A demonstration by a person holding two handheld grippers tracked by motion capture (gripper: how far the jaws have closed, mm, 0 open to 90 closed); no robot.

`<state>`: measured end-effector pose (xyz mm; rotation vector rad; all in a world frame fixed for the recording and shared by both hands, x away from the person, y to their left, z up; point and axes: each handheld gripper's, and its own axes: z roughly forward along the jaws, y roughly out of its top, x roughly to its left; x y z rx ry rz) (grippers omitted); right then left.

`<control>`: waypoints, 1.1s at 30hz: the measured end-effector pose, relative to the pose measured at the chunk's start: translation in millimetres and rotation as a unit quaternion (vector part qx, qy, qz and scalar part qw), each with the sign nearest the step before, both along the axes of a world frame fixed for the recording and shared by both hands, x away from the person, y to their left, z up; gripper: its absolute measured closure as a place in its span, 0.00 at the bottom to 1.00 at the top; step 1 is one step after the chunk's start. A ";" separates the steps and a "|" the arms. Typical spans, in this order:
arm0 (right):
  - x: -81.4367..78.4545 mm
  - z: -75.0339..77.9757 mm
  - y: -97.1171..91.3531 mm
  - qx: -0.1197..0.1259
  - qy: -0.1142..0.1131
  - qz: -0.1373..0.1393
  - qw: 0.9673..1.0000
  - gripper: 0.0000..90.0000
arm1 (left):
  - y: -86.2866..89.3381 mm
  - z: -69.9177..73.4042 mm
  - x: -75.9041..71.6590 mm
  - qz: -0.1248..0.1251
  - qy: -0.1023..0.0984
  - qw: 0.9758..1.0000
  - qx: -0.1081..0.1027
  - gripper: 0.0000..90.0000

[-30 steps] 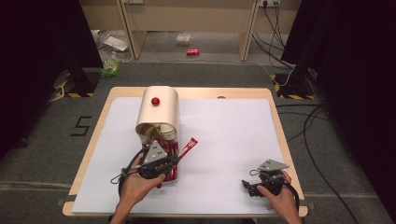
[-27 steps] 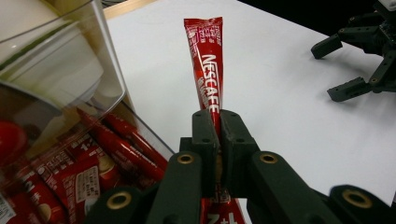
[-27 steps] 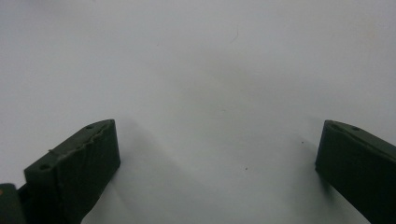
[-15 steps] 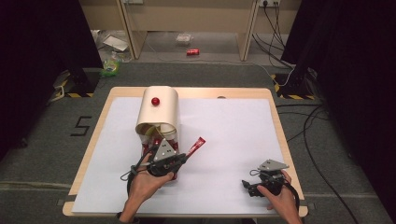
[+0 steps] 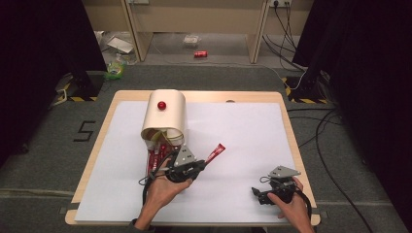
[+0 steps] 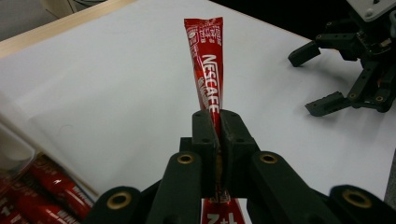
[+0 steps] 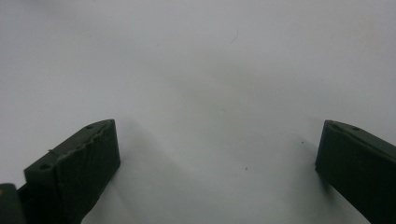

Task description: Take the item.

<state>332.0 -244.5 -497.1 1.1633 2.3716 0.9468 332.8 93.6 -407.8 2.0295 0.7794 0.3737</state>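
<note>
Tabletop [image 5: 243, 97] carries a sheet [image 5: 243, 141] over most of its surface. Container [image 5: 165, 114] lies tipped on its side at left rear of the sheet, mouth toward the person. Packets [image 5: 156, 156] spill from the mouth onto the sheet, apparently a small pile; count unclear. Left gripper [image 5: 200, 166] sits just in front of the pile, one packet [image 6: 205, 60] clamped between its fingers, pointing right and rearward. Right gripper [image 5: 258, 193] rests on the sheet near the front right, well apart from it.
</note>
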 end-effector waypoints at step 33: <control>0.2 0.0 -0.2 -0.001 -0.001 0.001 1.000 0.00 | -52.2 -7.2 17.2 -0.018 0.012 1.000 0.022 0.94</control>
